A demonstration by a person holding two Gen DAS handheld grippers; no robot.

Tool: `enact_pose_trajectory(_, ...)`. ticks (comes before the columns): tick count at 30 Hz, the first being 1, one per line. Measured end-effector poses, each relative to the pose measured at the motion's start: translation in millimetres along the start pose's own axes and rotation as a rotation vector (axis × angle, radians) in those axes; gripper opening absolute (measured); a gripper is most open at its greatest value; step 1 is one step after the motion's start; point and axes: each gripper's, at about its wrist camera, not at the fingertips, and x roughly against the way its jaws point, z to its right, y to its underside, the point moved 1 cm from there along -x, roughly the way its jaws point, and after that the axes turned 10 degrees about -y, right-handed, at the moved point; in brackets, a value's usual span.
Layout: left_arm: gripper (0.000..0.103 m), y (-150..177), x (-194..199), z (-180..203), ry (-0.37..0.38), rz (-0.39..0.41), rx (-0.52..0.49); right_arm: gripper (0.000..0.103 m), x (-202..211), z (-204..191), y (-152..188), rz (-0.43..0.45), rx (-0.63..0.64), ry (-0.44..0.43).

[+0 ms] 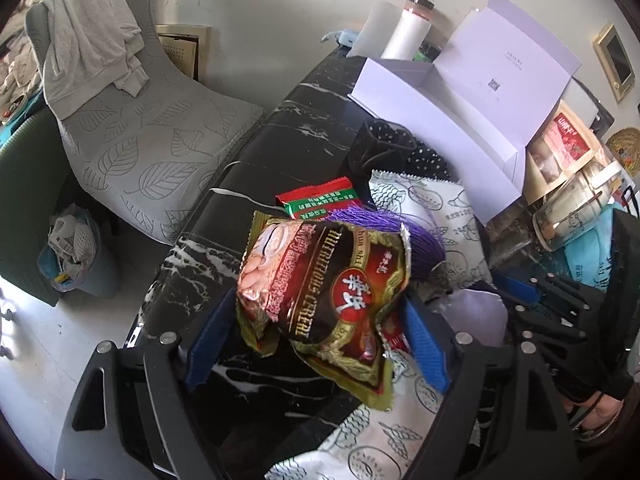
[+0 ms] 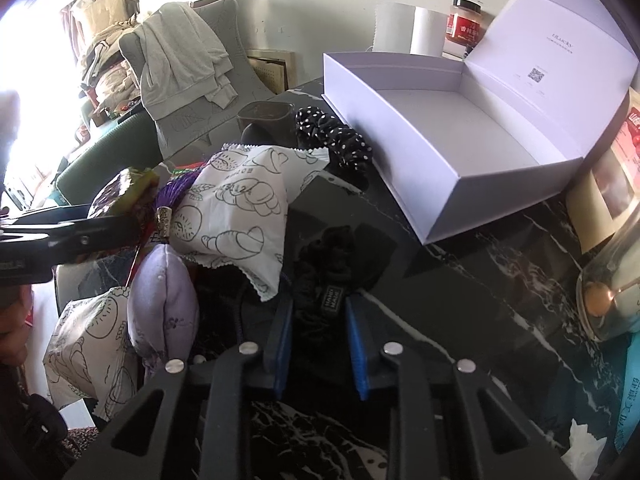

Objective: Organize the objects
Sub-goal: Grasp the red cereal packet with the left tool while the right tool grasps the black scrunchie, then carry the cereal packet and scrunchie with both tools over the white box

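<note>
My left gripper [image 1: 316,336] is shut on a red and gold cereal packet [image 1: 332,292] and holds it above the black marble table [image 1: 280,128]. My right gripper [image 2: 320,340] is shut on a black fabric item [image 2: 332,268] with a small label, low over the table. An open white box [image 2: 452,136] stands empty at the back right; it also shows in the left wrist view [image 1: 452,120]. White printed snack bags [image 2: 244,208], a purple tassel [image 1: 404,236], a lilac sachet [image 2: 164,300] and a polka-dot scrunchie [image 2: 340,140] lie between.
A grey chair [image 1: 160,140] with a towel stands left of the table. A paper roll [image 2: 428,32], a red jar [image 2: 464,20], a glass jar [image 1: 576,208] and a small dark cup [image 2: 264,120] stand around the box. A bin [image 1: 76,256] sits on the floor.
</note>
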Motion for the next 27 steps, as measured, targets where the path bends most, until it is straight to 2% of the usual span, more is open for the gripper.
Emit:
enact_pose_trajectory(2,0.08,-1.3,-8.1,3.6,-0.011,-0.011,-0.027,0.022,0.8,0.8,0.5,-0.001,-0.002,-0.001)
enact_pose_trajectory(3,0.079,-1.5,-8.0,5.7,-0.022,0.012,-0.049,0.021,1.7,1.5,1.3,0.0,-0.004,-0.001)
enact_pose_trajectory(5,0.072,-1.0,-9.4,7.3,-0.027,0.025,-0.067,0.019,3.6,2.5,2.9,0.0,-0.007,-0.002)
enact_pose_trajectory(11,0.063,3.3,-3.6,4.1,0.009,0.053,-0.065,0.018,13.5,2.3,10.9,0.006,-0.02,0.004)
enact_pose_trajectory(18,0.063,15.2,19.4,4.1,0.012,0.078,-0.048,0.018,33.8,1.3,17.7,0.047,-0.026,0.02)
enact_pose_trajectory(27,0.063,32.5,64.5,14.4,-0.003,0.136,-0.076,0.018,63.0,-11.2,33.6,0.097,-0.011,0.011)
